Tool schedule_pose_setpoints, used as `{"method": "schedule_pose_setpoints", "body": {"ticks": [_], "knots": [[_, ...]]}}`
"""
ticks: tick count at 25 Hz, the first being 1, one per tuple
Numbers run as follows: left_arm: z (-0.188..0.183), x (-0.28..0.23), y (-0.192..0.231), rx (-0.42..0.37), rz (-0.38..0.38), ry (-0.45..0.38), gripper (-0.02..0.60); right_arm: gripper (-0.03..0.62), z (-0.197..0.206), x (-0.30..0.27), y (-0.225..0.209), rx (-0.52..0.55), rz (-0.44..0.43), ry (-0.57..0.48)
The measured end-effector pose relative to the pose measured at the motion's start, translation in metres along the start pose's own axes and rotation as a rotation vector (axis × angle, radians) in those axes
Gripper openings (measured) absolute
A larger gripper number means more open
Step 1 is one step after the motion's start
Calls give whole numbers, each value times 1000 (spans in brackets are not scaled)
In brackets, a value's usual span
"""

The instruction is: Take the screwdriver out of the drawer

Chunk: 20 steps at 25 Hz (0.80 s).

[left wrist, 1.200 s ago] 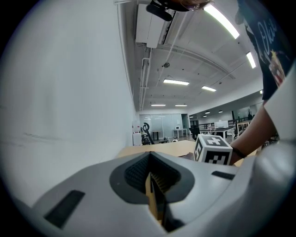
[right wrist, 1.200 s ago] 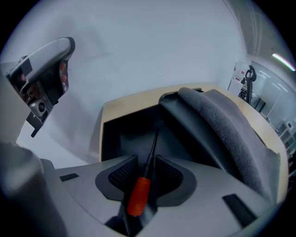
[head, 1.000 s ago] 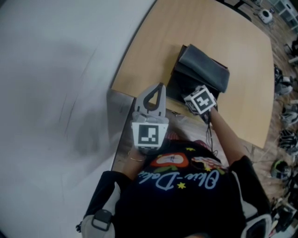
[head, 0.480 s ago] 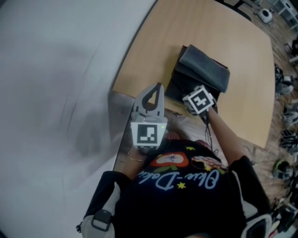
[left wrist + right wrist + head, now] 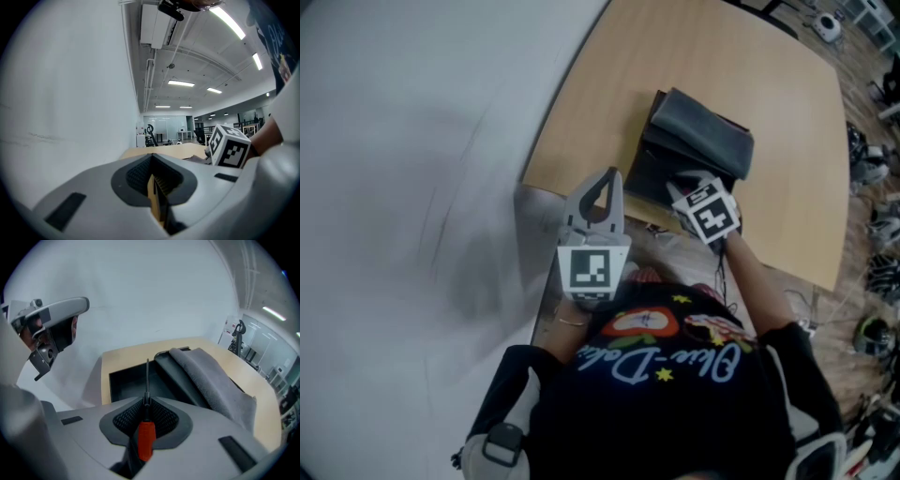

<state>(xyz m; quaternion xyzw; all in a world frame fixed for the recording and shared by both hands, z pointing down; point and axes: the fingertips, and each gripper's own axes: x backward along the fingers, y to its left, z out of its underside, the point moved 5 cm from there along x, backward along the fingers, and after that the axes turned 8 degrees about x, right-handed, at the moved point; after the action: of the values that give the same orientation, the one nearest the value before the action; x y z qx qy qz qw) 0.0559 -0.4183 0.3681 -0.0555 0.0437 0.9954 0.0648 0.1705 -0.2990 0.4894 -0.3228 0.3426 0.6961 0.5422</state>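
A screwdriver with a red handle and thin dark shaft sits between the pads of my right gripper, whose jaws are closing on it. The shaft points out over the open black drawer. In the head view the right gripper hangs over that drawer at the table's near edge, its marker cube toward me. My left gripper is to the left of the drawer, held level, jaws together and holding nothing.
A folded grey cloth lies on top of the dark drawer unit, also seen beside the drawer as the cloth. The wooden table stretches beyond it. A white wall runs along the left. The left gripper shows at the upper left.
The right gripper's marker cube has tilted and shifted slightly over the drawer as the gripper rose. The left gripper has kept still.
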Motion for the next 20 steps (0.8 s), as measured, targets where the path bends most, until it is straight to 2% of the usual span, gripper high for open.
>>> {"method": "schedule_pose_setpoints", "body": {"ticks": [3,6,10,20], "knots": [[2,-3,-3,37,0,-9,0,52,-1,15,-6,-49,31,-79],[4,-4,-9,20,18,-8,0,52,0,31,-10,-63,84,-157],[3,-4,-21,40,37,-2,0,52,1,54,-13,-88,135,-240],[2,-4,-44,2,88,3,0,52,7,113,-21,-188,224,-440]]}}
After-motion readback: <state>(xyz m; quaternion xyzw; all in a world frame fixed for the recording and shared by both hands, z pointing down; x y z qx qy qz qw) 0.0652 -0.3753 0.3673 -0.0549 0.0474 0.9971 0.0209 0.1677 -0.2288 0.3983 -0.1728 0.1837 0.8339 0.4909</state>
